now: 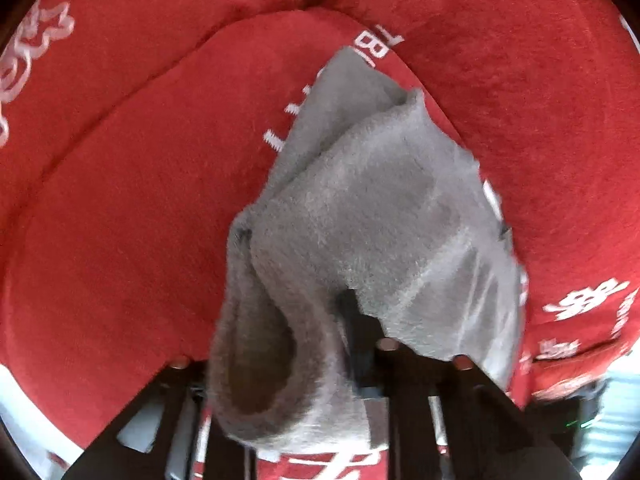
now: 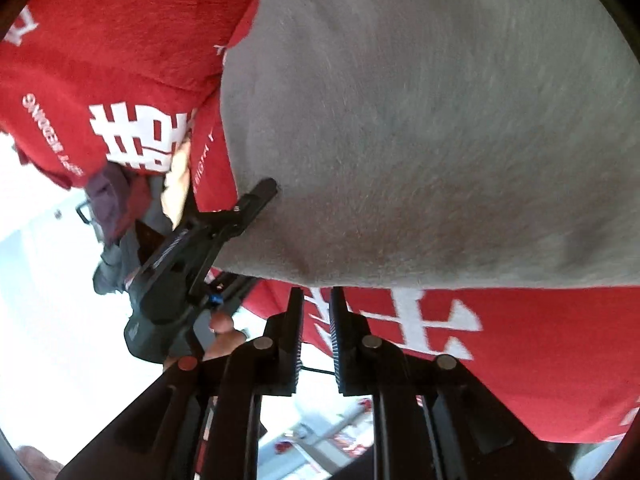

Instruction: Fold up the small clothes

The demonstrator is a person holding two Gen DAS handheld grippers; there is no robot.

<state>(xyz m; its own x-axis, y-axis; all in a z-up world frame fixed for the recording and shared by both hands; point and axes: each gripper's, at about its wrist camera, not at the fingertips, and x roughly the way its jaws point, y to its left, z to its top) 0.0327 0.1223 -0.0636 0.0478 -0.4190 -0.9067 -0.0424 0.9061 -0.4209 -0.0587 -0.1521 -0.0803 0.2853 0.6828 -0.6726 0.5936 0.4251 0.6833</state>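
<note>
Two tools in play. Left tool (image 1: 352,320) is clamped on the grey cloth (image 1: 360,208) near its lower edge: one black finger (image 1: 356,332) shows through the nap, the other is buried under the fabric. Right tool (image 2: 316,320) sits just off the cloth (image 2: 420,140), jaws a narrow gap apart with nothing between them, only red cover (image 2: 520,360) visible through the gap.

Cloth sits on the red cover (image 1: 120,200) with white lettering, bunched, one layer lapped over another, a rolled open end hanging toward the left camera. No worktop visible under it; I can't tell what the cover is draped over.

Step, as I read it: mid-fold. Left has a corner pinched; right looks free and between grips. Fold not flat yet.

Next move likely needs: right to take the opposite edge or pin the body down, left to carry its corner across and lay it square, then release. Risk: the fleece is thick and floppy, so the lapped layer may slide or the roll may stay trapped inside.

Pose: left points steeply down at the cloth. Right is angled down less steeply, rolled over, so the left tool (image 2: 256,196) shows on its left, a person's hand (image 2: 224,332) on that handle.
</note>
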